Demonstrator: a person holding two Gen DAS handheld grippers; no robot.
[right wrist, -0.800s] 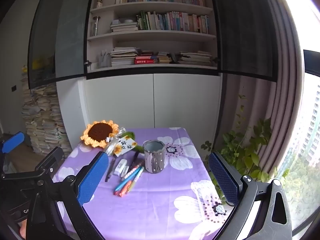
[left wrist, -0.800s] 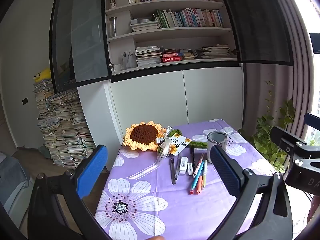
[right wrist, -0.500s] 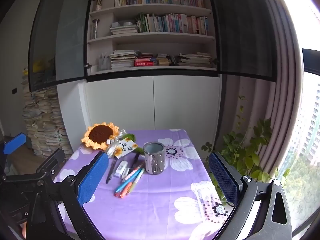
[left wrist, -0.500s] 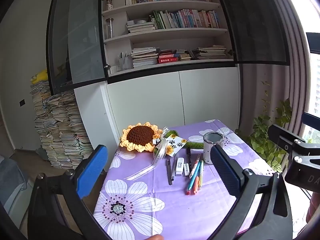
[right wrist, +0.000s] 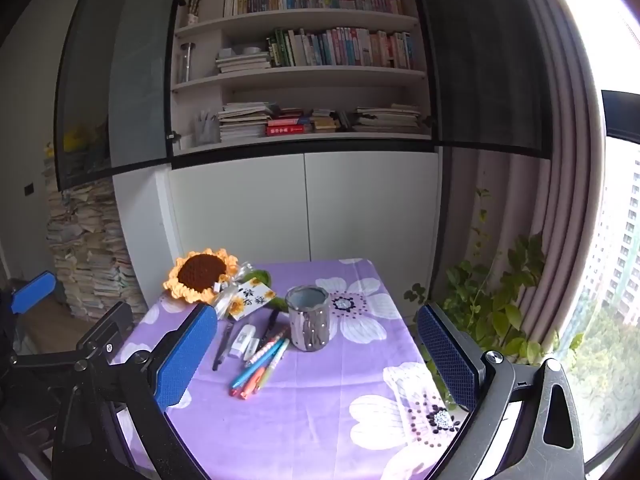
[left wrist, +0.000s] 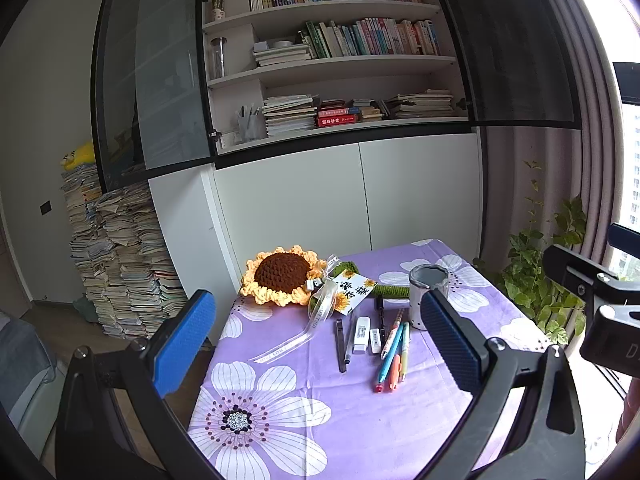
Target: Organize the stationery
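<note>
Purple floral tablecloth [left wrist: 360, 408] covers small table before white cabinet and bookshelf. Silver pen cup [right wrist: 308, 322] stands upright mid-table. Coloured pens [right wrist: 260, 364] lie loose just left of cup; white eraser [right wrist: 242, 340] and black pen [right wrist: 222, 346] further left. Crochet sunflower [right wrist: 202, 274] behind them. Left gripper [left wrist: 316, 344] and right gripper [right wrist: 316, 356] above near edge, jaws spread wide, holding nothing.

Ribbon [left wrist: 320, 312] and card [left wrist: 352, 292] bear print, too small to read
</note>
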